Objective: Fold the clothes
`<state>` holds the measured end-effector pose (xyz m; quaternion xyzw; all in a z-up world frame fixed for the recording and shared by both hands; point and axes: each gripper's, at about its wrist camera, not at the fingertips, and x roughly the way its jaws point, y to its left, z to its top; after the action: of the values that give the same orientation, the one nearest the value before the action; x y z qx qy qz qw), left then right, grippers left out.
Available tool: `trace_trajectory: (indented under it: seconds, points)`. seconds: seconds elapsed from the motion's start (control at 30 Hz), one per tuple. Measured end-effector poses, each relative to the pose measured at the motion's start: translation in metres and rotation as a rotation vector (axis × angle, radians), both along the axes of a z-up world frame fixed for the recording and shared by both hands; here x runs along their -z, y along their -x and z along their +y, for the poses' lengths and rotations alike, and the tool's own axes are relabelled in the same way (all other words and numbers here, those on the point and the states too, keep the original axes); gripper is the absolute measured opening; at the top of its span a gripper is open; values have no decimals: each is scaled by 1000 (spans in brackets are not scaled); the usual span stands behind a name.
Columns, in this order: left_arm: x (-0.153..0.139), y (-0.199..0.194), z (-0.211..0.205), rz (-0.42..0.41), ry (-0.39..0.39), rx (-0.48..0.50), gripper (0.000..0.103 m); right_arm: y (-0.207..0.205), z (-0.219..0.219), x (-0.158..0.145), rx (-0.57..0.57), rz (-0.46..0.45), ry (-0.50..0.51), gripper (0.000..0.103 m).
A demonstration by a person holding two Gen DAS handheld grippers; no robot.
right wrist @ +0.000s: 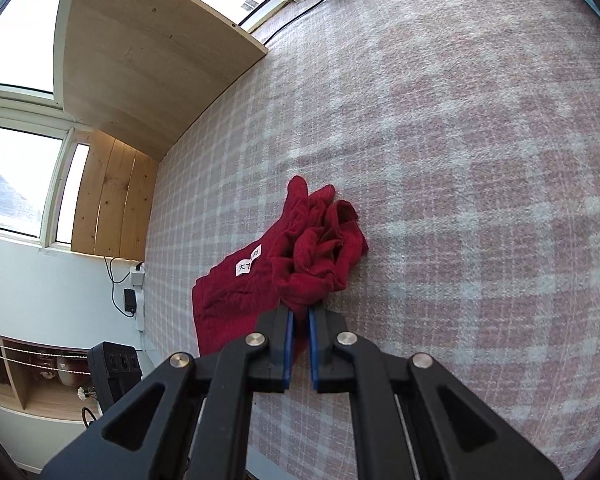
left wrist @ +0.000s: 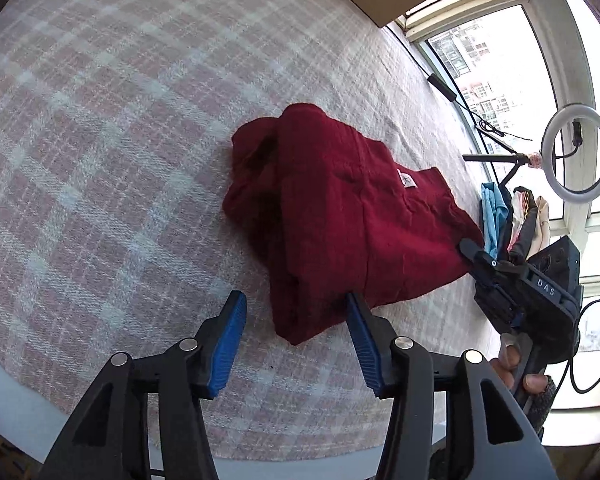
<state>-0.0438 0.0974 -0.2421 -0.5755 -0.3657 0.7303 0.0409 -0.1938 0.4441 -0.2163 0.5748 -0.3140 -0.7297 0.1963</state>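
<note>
On plaid blanket (left wrist: pixel 100 160) | red garment (left wrist: pixel 340 220) bunched at 12 | my left gripper (left wrist: pixel 296 312) spread wide — empty | right gripper (right wrist: pixel 299 312) pinching its edge — hem hidden between pads, label (right wrist: pixel 249 264) unreadable

the garment (left wrist: pixel 340 224) is lying on the blanket (left wrist: pixel 100 160), a clothes pile (left wrist: pixel 512 216) sitting beyond it, the ring light (left wrist: pixel 578 154) standing behind that.

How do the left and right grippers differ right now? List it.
1. The left gripper is open, jaws wide apart; the right gripper is shut.
2. The left holds nothing, one pad by the sweater's near edge; the right pinches a bunched fold of the sweater.
3. The left faces its flatter side; the right is at its crumpled end.
Shared: black frames, blue pads, both low over the plaid blanket.
</note>
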Motion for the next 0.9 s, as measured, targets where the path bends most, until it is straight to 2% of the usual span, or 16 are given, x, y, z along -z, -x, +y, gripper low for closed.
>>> trace_trajectory:
  seconds: [0.07, 0.13, 0.17, 0.2, 0.3, 0.4, 0.53, 0.6, 0.67, 0.73, 0.8, 0.9]
  points:
    - [2, 6, 3, 10, -8, 1, 51, -1, 2, 5, 2, -15, 11, 6]
    - [2, 11, 7, 20, -4, 16, 47, -1, 3, 8, 2, -27, 27, 6]
    - [1, 14, 9, 22, 5, 30, 40, -1, 4, 9, 3, -30, 31, 6]
    - [2, 15, 12, 16, 10, 47, 19, -1, 5, 10, 4, -33, 34, 6]
    - [-1, 19, 9, 8, -18, 70, 11, -2, 6, 10, 19, -41, 53, 6]
    - [-23, 29, -3, 14, -56, 130, 9, -2, 8, -1, 37, -29, 86, 6]
    - [-80, 40, -25, 94, -35, 203, 5, -9, 8, -37, 77, 28, 137, 6]
    - [-85, 36, -27, 57, -72, 249, 5, -18, 5, -55, 89, 57, 130, 6]
    - [-81, 28, -24, -6, -112, 302, 4, -37, -1, -59, 85, 35, 119, 6]
    - [-82, 25, -22, -33, -149, 341, 4, -55, -1, -65, 100, 25, 125, 6]
    - [-91, 30, -18, -28, -176, 385, 4, -74, 0, -72, 117, 19, 132, 6]
    - [-115, 45, -1, 9, -175, 466, 4, -95, 17, -92, 190, 39, 162, 6]
